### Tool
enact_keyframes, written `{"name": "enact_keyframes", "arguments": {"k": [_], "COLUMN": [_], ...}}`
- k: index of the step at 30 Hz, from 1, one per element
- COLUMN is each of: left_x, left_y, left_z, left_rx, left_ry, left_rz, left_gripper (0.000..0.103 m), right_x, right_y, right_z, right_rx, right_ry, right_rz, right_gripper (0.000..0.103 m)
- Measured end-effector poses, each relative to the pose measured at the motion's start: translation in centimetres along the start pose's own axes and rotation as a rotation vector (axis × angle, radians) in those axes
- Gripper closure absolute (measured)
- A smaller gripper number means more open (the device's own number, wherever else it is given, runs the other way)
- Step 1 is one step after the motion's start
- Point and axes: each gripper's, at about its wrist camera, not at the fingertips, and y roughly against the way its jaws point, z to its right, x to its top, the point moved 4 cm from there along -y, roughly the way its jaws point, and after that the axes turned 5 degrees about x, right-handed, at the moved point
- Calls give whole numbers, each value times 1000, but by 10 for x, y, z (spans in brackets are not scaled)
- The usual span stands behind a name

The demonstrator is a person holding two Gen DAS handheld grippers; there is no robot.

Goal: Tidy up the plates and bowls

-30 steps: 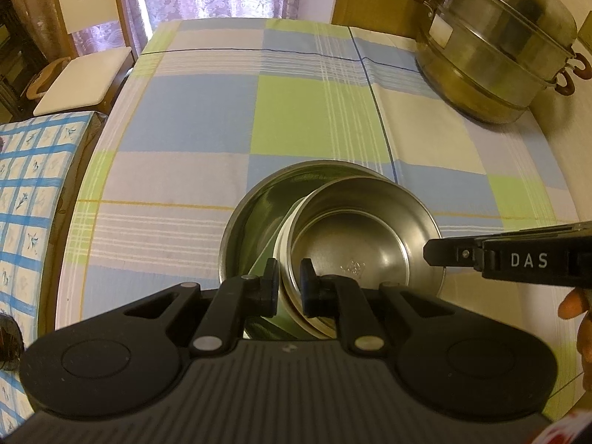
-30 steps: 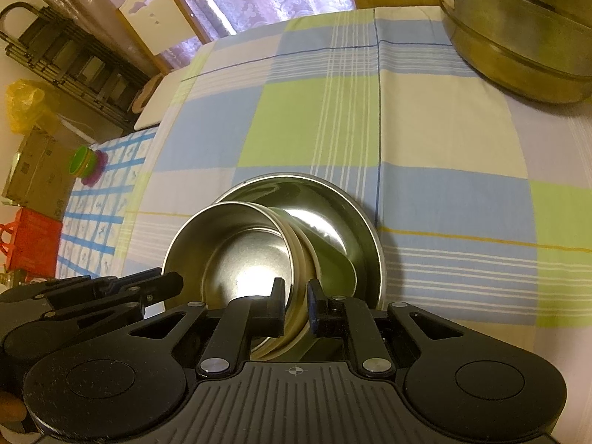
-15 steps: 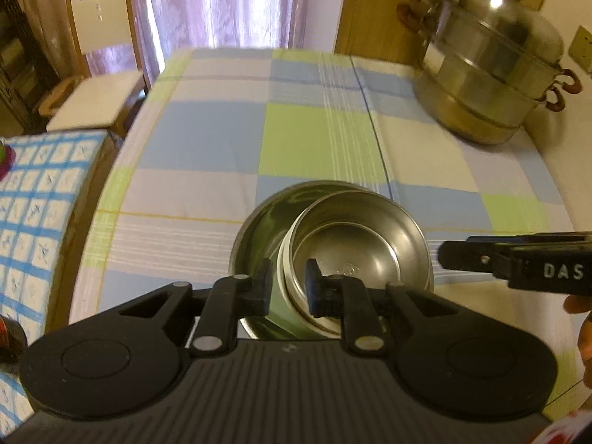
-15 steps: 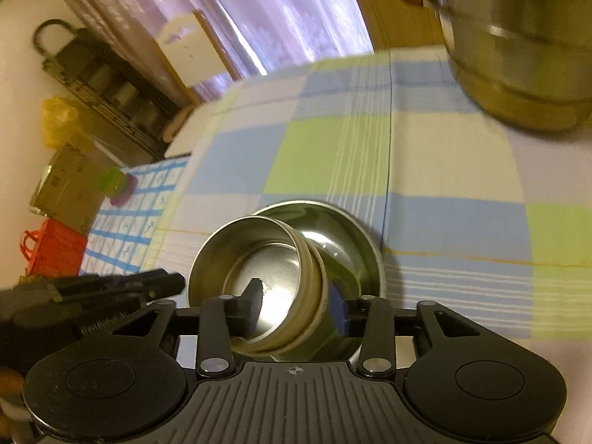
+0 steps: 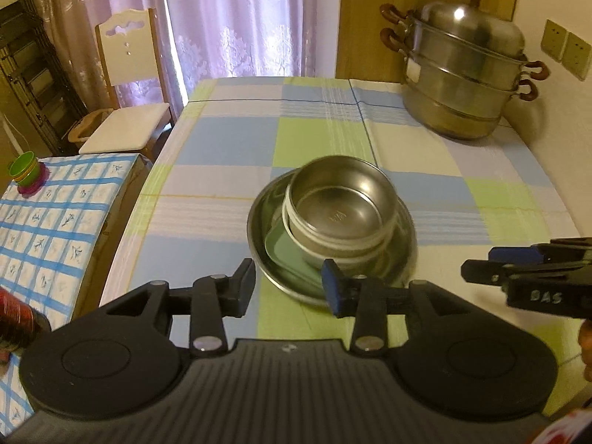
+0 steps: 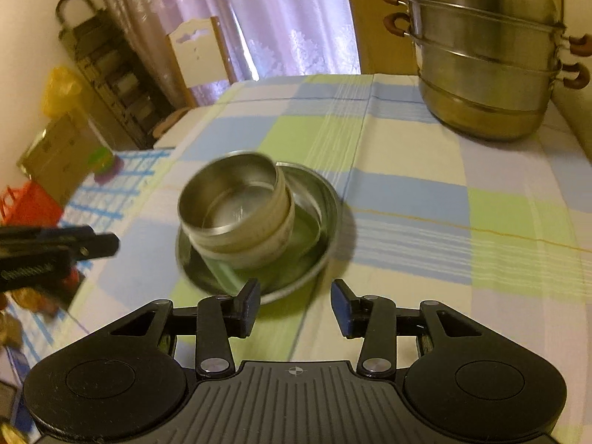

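A steel bowl (image 5: 338,207) sits nested in a whitish bowl (image 5: 296,226), on a green dish (image 5: 286,255), all inside a wide steel plate (image 5: 405,248) on the checked tablecloth. The stack leans slightly. In the right wrist view the steel bowl (image 6: 229,199) tops the whitish bowl (image 6: 273,244) in the steel plate (image 6: 325,214). My left gripper (image 5: 290,288) is open and empty, just in front of the plate. My right gripper (image 6: 296,305) is open and empty, just short of the plate's near rim. The right gripper also shows at the right edge of the left wrist view (image 5: 477,270).
A tall steel steamer pot (image 5: 462,81) stands at the table's far right by the wall. A white chair (image 5: 125,85) is at the far left. A side table with a blue-checked cloth (image 5: 55,199) holds green cups (image 5: 24,166). The left gripper shows at the left in the right wrist view (image 6: 107,242).
Both grippers have let go of the bowl stack, opened, and pulled back and up. The stack now rests in the steel plate on its own.
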Motion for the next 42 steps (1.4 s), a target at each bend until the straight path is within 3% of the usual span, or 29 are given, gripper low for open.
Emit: {"name": "enact_keyframes", "arguments": {"k": [10,21,32,42], "left_x": [-44,-88,-125,-142], "left_y": [44,78,107,121], "left_z": [19,8,-14,-20], "left_rx": [-74,-180,-247,-293], "left_ry": [-55,-185,-252,-268], "left_rz": [-59,-82,-69,-54], "left_gripper": [67,67,67,67], "right_x": [-46,-94,-145,-164], "right_y": [38,72,101,117], "right_z": [-15,-63,-104,-129], "right_rx": [0,-87,-177,-206], "right_ry": [-72,-179,-296,-300], "right_rz": [1,25,71,87], "right_gripper": [60,60,60,60]}}
